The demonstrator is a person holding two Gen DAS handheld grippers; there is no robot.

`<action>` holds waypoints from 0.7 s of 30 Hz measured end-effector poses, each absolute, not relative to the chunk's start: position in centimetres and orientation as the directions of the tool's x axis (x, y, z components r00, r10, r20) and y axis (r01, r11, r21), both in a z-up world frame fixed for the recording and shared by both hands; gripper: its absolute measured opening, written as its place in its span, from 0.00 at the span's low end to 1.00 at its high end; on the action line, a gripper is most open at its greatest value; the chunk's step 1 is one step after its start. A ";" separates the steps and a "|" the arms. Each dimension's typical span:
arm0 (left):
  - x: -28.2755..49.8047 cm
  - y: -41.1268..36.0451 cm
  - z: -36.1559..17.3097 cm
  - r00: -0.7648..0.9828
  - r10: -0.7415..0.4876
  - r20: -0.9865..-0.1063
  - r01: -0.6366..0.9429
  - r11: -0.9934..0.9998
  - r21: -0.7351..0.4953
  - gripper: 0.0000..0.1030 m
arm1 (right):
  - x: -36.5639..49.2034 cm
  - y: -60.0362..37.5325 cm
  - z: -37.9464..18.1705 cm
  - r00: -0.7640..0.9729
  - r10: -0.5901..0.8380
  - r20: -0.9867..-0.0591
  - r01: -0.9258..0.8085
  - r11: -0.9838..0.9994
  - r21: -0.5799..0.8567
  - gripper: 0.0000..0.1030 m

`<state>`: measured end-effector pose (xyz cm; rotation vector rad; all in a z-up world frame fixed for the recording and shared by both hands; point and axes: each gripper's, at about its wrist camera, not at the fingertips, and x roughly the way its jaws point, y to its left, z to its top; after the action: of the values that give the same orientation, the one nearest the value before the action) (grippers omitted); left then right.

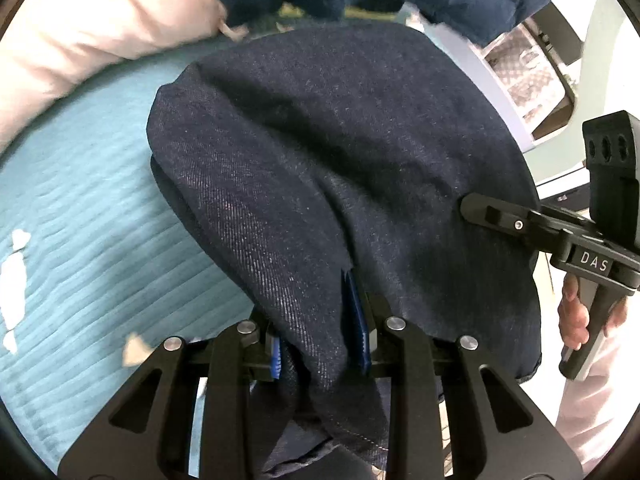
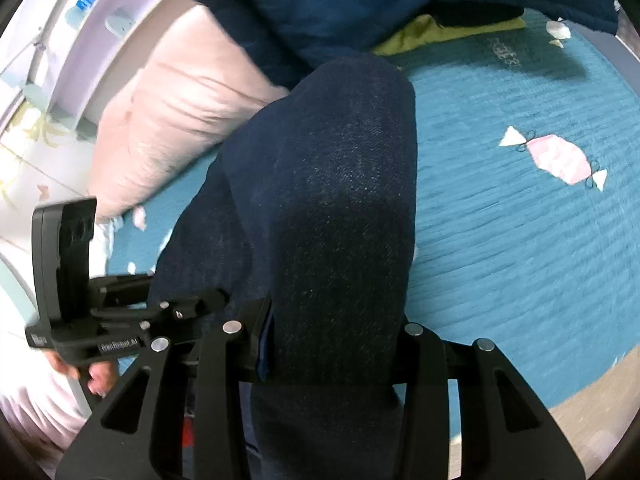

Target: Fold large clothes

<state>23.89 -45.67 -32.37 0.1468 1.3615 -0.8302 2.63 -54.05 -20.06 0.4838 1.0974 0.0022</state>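
A dark blue denim garment (image 1: 340, 152) lies bunched on a teal bedspread (image 1: 88, 240). My left gripper (image 1: 320, 340) is shut on a thick fold of the denim, which drapes over its blue pads (image 1: 358, 320). My right gripper (image 2: 332, 344) is shut on another fold of the same denim (image 2: 332, 200), which covers its fingers. The right gripper also shows at the right of the left wrist view (image 1: 480, 210), pinching the denim's edge. The left gripper shows at the lower left of the right wrist view (image 2: 212, 300).
A pale pink pillow (image 1: 80, 32) lies at the back left. A navy quilt (image 2: 320, 0) is heaped at the back, with a yellow-green cloth (image 2: 432, 32) under it. The teal bedspread (image 2: 520, 260) has candy prints. The bed's edge and floor (image 2: 592, 420) lie at lower right.
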 end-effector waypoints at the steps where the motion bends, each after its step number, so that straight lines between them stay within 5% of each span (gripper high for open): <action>1: 24.2 -46.7 -33.8 -0.039 -0.428 -0.903 0.595 0.716 -0.365 0.25 | 2.8 -55.1 -21.0 0.455 0.235 -0.859 0.235 0.899 0.371 0.35; 7: 23.9 -48.5 -41.5 -0.069 -0.348 -0.935 0.585 0.745 -0.320 0.30 | 2.1 -60.1 -30.7 0.347 0.210 -0.914 0.373 0.864 0.339 0.46; 11: 23.8 -47.0 -40.6 -0.065 -0.365 -0.929 0.616 0.717 -0.325 0.36 | 0.3 -60.0 -29.9 0.393 0.173 -0.903 0.395 0.855 0.336 0.55; 16: 22.6 -44.4 -36.6 0.071 -0.292 -0.954 0.677 0.716 -0.169 0.36 | -1.5 -58.6 -25.4 0.404 -0.026 -0.914 0.443 0.880 0.171 0.54; 19: 22.4 -44.0 -33.9 0.096 -0.337 -0.937 0.664 0.723 -0.192 0.36 | -3.4 -57.8 -21.2 0.495 -0.078 -0.865 0.470 0.862 0.192 0.39; 21: 22.4 -44.6 -32.7 0.070 -0.394 -0.916 0.647 0.717 -0.259 0.34 | -3.5 -56.3 -20.0 0.518 -0.054 -0.854 0.451 0.865 0.219 0.14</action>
<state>22.37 -44.57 -32.70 0.2406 1.2790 -0.7948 -3.48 -56.31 -20.03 0.4484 0.9867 -0.3156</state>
